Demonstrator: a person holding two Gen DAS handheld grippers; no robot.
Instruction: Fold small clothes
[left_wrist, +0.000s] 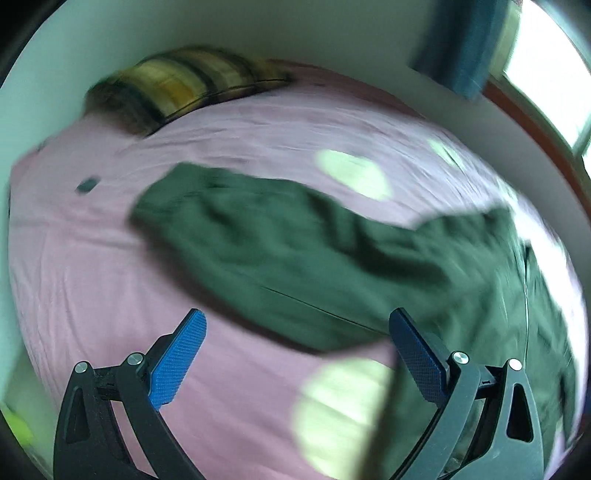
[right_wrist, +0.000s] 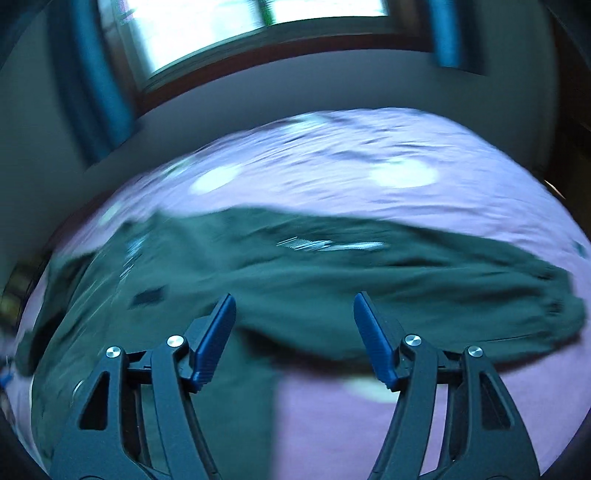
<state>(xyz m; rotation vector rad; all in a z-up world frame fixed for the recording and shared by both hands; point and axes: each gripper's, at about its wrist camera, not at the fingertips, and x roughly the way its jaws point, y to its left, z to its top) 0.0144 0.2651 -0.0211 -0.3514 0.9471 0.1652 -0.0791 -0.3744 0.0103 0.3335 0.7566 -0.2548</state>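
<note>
A dark green garment (left_wrist: 314, 254) lies crumpled across the pink bed sheet (left_wrist: 92, 266); one long part reaches toward the upper left and the bulk runs off to the right. My left gripper (left_wrist: 297, 332) hovers over its near edge, jaws wide apart with nothing between the blue pads (left_wrist: 179, 354). In the right wrist view the same green garment (right_wrist: 295, 280) stretches across the sheet, with a cuffed end at the far right. My right gripper (right_wrist: 294, 314) is above its middle, open and holding nothing. Both views are smeared by motion.
A yellow and dark striped pillow (left_wrist: 184, 83) rests at the head of the bed by the pale wall. A small dark object (left_wrist: 88, 184) lies on the sheet at the left. A window (right_wrist: 229, 29) with blue curtains (right_wrist: 99, 85) stands beyond the bed (right_wrist: 388, 177).
</note>
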